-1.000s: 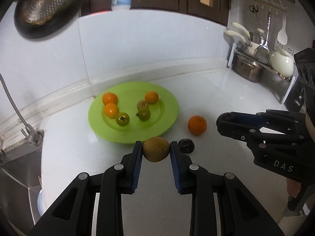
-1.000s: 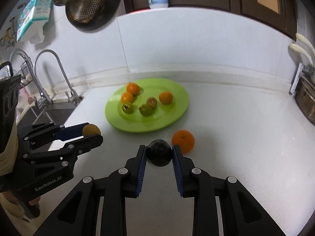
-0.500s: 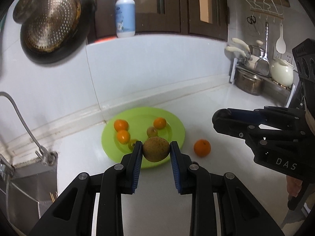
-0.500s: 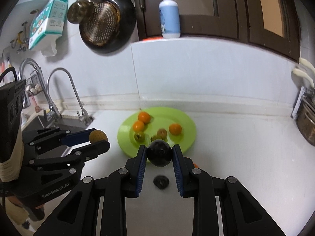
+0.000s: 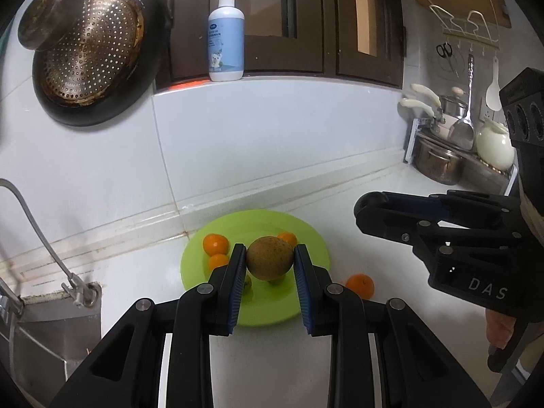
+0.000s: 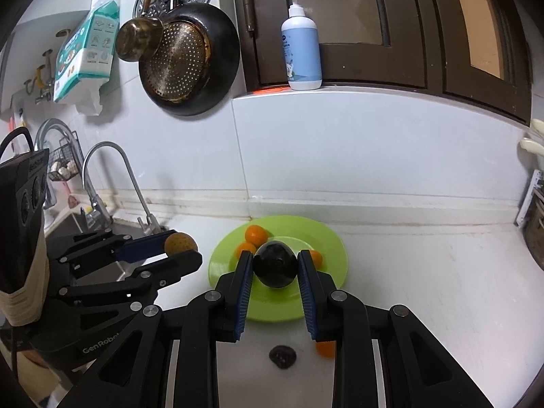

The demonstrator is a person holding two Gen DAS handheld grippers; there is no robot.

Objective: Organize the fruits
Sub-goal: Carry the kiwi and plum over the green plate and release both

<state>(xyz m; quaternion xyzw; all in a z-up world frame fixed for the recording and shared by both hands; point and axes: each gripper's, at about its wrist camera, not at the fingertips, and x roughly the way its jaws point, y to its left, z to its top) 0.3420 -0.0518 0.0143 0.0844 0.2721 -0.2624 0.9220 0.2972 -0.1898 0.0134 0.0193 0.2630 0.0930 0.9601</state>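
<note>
Both my grippers have risen since a second ago. My left gripper (image 5: 270,261) clamps one round speckled brown fruit (image 5: 269,257); my right gripper (image 6: 276,266) clamps one glossy black fruit (image 6: 274,264). Below, the round lime-green plate (image 6: 326,234) shows perhaps three small oranges (image 6: 255,233); one orange (image 5: 360,285) sits beside it.

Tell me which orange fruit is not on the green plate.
The orange on the white counter, just right of the green plate. The other orange fruits lie on the plate.
</note>
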